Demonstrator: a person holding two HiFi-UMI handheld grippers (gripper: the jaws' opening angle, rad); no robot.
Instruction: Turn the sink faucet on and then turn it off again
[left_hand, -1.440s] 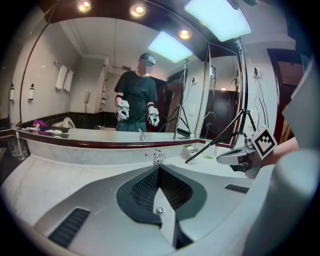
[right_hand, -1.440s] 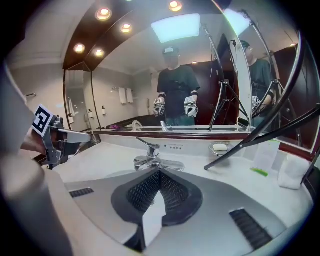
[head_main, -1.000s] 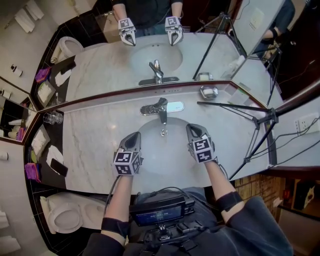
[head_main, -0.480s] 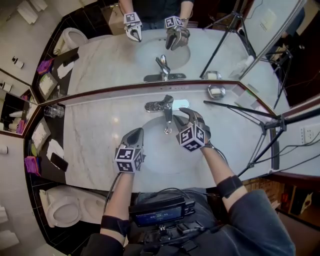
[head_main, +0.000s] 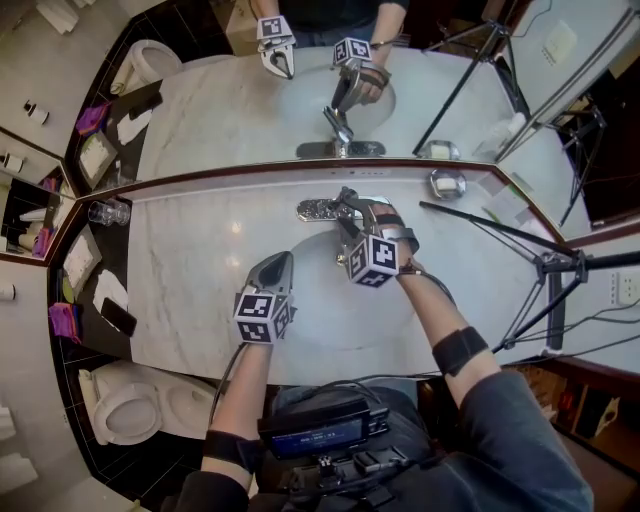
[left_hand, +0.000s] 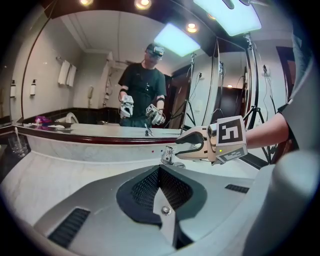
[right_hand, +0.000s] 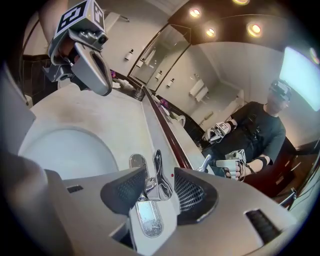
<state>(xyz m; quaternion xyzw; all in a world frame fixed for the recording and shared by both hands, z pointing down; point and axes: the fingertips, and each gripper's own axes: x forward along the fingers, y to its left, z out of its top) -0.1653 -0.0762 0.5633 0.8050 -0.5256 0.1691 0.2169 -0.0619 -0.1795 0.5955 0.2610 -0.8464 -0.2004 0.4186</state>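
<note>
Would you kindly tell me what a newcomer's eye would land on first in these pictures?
The eye goes first to the right gripper at the chrome faucet behind the sink basin, its jaws opening with the faucet's handle showing between them. Next come the left gripper, jaws shut, hovering over the basin's near left side, and the wide mirror behind the marble counter, doubling both grippers.

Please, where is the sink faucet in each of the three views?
Head view: faucet upper centre.
Left gripper view: faucet centre, small, above the shut jaws.
Right gripper view: faucet bottom centre, between the opening jaws.
Shared landmark: the dark red ledge behind it.
</note>
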